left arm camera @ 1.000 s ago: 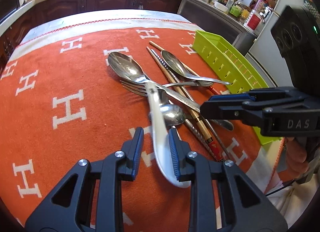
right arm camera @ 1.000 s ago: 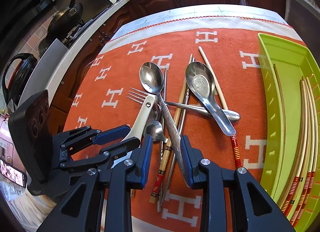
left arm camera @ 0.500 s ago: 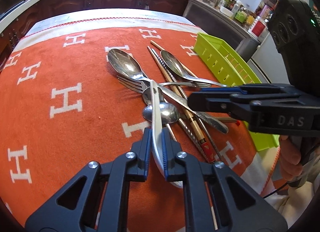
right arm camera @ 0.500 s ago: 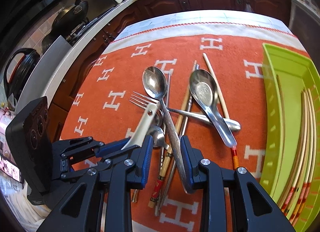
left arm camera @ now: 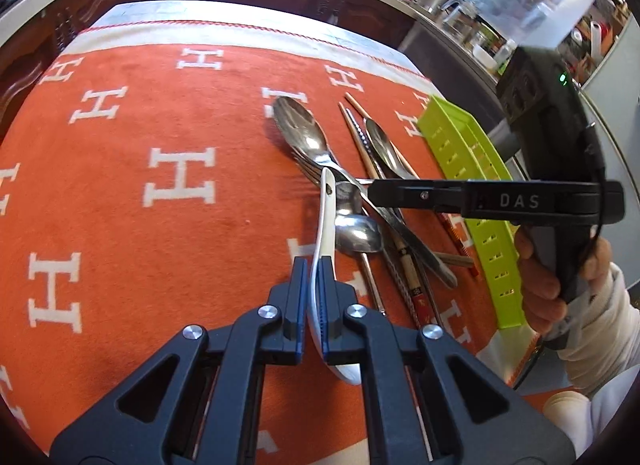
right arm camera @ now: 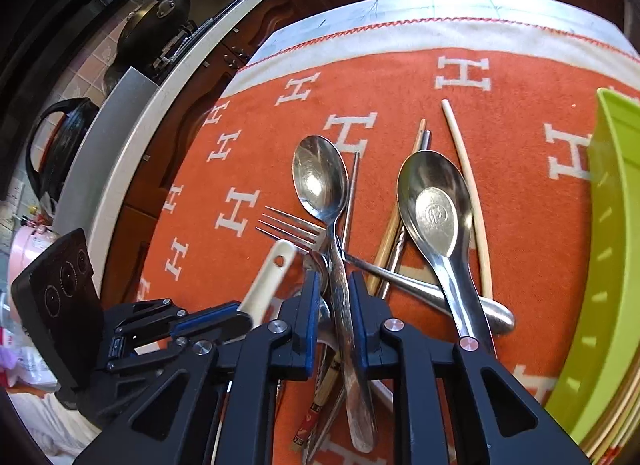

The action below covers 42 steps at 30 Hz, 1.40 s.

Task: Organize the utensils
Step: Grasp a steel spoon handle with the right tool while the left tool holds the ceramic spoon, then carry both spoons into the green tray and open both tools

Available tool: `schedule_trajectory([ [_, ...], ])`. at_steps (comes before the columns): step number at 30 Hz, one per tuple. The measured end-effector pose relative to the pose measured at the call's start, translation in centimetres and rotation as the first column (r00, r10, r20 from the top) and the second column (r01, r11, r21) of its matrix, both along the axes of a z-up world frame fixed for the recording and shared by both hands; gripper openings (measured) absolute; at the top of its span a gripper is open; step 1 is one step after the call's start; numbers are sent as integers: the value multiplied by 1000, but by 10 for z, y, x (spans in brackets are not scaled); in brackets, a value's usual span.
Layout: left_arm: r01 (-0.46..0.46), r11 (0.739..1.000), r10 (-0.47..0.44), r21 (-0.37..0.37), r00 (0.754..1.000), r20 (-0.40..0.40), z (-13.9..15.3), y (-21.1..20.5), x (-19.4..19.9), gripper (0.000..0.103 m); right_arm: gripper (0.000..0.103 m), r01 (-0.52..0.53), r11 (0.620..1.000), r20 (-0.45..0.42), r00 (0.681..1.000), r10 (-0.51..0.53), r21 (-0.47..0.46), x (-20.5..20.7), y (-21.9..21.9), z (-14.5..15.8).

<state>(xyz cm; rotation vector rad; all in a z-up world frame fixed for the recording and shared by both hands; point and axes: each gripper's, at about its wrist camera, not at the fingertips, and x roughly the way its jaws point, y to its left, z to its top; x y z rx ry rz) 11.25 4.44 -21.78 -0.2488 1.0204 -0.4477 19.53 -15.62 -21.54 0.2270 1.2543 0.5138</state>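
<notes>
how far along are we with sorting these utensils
Early on. Done: a few chopsticks lie in the green tray. In hand: the left claw grips the white spoon; the right claw straddles the steel spoon. Left: fork, other spoons and chopsticks piled on the cloth.

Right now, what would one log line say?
left gripper: shut on white spoon | right gripper: closing around steel spoon handle | green tray: holds chopsticks
</notes>
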Motion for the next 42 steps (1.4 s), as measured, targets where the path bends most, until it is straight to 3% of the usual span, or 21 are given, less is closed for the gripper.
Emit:
schedule_trajectory([
  [8, -49, 998, 49, -33, 999, -14, 3, 18, 4, 3, 15, -58, 998, -50, 997, 59, 24, 16, 7, -17],
  [11, -63, 997, 62, -47, 998, -28, 3, 22, 6, 3, 10, -47, 999, -46, 998, 47, 6, 17, 10, -18],
  [19, -117, 992, 115, -41, 992, -46, 11, 26, 7, 3, 2, -39, 983, 117, 991, 60, -178, -11, 33, 9],
  [24, -150, 988, 149, -35, 988, -44, 22, 28, 6, 3, 2, -44, 978, 127, 989, 72, -205, -21, 39, 9],
  [34, -184, 983, 184, -16, 983, -15, 70, 20, 4, 3, 2, 95, 987, 200, 977, -68, -128, -49, 5, 52],
  [42, -54, 998, 54, 9, 998, 24, 113, -62, 15, 3, 2, 274, 958, 235, 940, -247, -87, -86, -70, 92],
])
